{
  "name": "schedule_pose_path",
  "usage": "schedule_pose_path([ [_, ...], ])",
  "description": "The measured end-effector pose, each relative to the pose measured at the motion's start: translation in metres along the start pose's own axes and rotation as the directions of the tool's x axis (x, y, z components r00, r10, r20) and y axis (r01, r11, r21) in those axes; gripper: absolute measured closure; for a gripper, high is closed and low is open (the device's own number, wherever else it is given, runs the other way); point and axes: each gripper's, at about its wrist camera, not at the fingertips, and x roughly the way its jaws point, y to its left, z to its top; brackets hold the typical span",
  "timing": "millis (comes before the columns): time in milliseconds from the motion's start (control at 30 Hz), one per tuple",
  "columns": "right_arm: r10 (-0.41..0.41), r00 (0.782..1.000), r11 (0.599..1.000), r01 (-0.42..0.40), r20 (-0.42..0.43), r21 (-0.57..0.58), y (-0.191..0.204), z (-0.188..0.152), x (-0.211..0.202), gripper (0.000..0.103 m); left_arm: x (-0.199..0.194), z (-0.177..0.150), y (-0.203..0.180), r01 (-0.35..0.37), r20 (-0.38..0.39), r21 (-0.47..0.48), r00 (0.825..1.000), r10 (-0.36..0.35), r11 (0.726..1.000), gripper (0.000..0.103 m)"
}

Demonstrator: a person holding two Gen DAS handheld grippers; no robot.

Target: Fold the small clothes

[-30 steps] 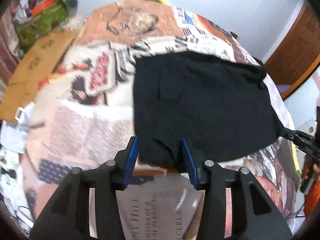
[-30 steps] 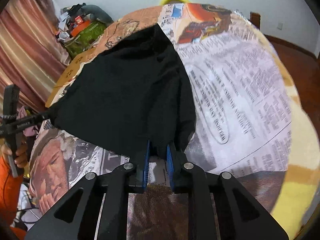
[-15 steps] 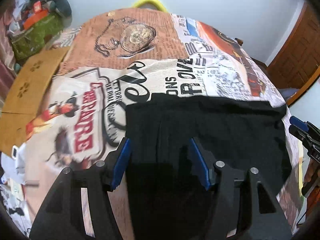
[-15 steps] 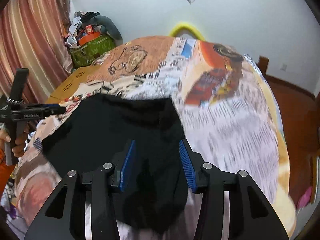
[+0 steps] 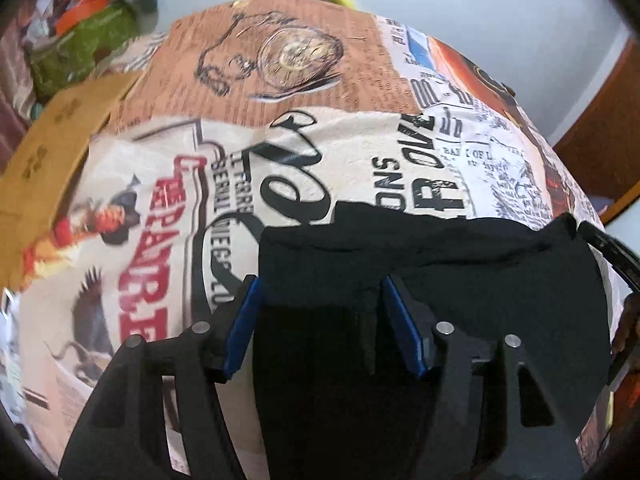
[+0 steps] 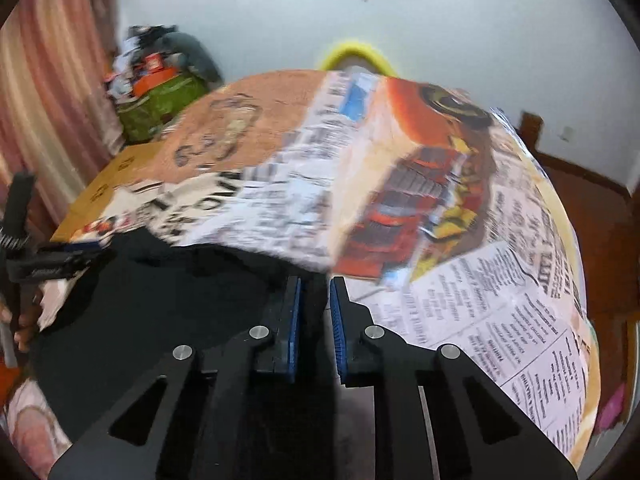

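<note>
Black garment [image 5: 460, 280] lies flat, left gripper [image 5: 320, 320] opening, right gripper [image 6: 314, 320] closing, apparently pinching its edge

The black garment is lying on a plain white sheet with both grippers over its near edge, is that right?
Not quite. The black garment lies on a newspaper-print cover, not a plain white sheet, as the left wrist view shows. Both grippers are over its near edge.

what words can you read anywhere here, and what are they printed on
All print is on the newspaper-print cloth, seen upside down:
"OVE": bold black letters, word cut off.
"ONS": tail of a word.
"BANK OF L": small headline, partly legible.
Red western-style lettering: too warped to read.
Fine columns: too small or blurred to read.
</note>
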Motion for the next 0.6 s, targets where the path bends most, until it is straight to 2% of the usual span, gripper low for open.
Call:
schedule_pose_path([
  [67,-0.017,1.0,0.997,0.018,-0.019,0.078,-0.017,-0.003,0.001,0.095,-0.006,-0.001,0.003,-0.015,0.013,-0.014,1.0,0.015,1.0,0.038],
  [133,0.015,1.0,0.994,-0.014,-0.013,0.108,-0.024,-0.008,-0.01,0.095,-0.014,0.0,0.002,-0.061,0.034,-0.011,0.998,0.061,0.998,0.043],
  [167,0.02,1.0,0.995,-0.018,-0.012,0.094,-0.022,-0.008,-0.017,0.094,-0.023,0.002,0.001,-0.102,0.055,-0.003,0.993,0.102,0.995,0.044],
  [233,0.016,1.0,0.999,-0.017,0.004,0.031,-0.01,-0.01,-0.035,0.094,-0.036,0.006,0.004,-0.12,0.083,0.0,0.989,0.119,0.993,0.044],
  [300,0.033,0.999,0.999,-0.033,0.03,-0.019,0.002,-0.011,-0.051,0.094,-0.047,0.01,0.008,-0.113,0.092,-0.012,0.989,0.114,0.994,0.044],
  [367,0.076,0.997,0.995,-0.073,0.035,-0.069,0.019,-0.01,-0.063,0.094,-0.057,0.013,0.007,-0.059,0.092,-0.006,0.994,0.06,0.998,0.044],
  [467,0.157,0.988,0.98,-0.156,0.002,-0.128,0.047,-0.01,-0.064,0.092,-0.055,0.013,-0.009,-0.02,0.059,0.061,0.998,0.017,0.998,0.044],
  [600,0.223,0.973,0.956,-0.231,-0.064,-0.179,0.077,-0.011,-0.041,0.08,-0.031,0.014,-0.036,-0.017,0.01,0.147,1.0,0.016,0.989,0.043],
])
